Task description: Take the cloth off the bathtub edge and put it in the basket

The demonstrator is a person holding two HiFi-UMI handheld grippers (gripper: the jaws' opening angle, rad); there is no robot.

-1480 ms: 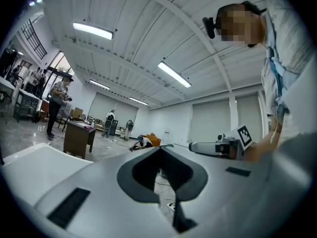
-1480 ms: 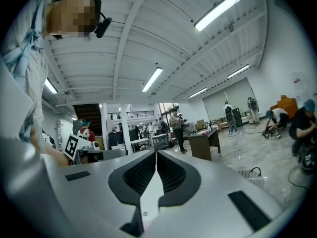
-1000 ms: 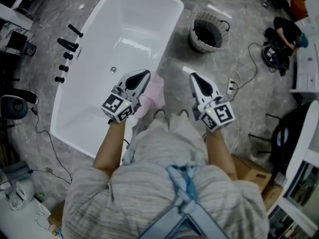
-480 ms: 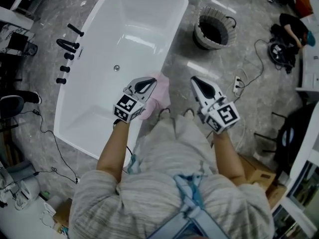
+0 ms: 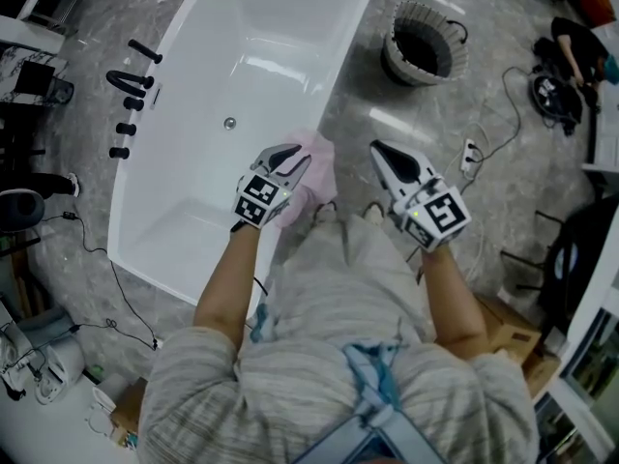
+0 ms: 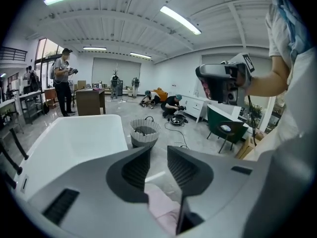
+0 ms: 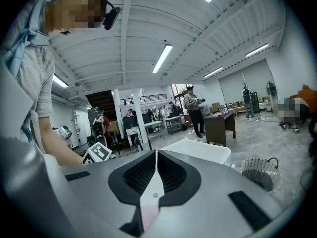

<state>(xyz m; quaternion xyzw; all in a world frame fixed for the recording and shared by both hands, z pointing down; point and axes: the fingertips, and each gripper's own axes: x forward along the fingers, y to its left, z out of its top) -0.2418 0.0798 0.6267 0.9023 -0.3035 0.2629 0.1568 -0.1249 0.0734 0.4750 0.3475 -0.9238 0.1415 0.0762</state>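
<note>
Now pink cloth (image 5: pixel 319 170) just below newly parted, empty left tongs (image 6: pixel 158 157); right tongs (image 7: pixel 155 157) together.

The shell of my right gripper (image 7: pixel 156 153) looks like smooth, matt grey plastic. Its pads (image 7: pixel 141 173) are dark and finely ribbed, like rubber. The bathtub (image 5: pixel 261 27) is glossy white and smooth, with bright highlights. The cloth (image 5: pixel 317 167) is pale pink fabric, soft and matt. The basket (image 5: pixel 397 66) has a pale, ribbed, woven-looking wall. The floor (image 5: pixel 387 124) is polished grey veined stone.
</note>
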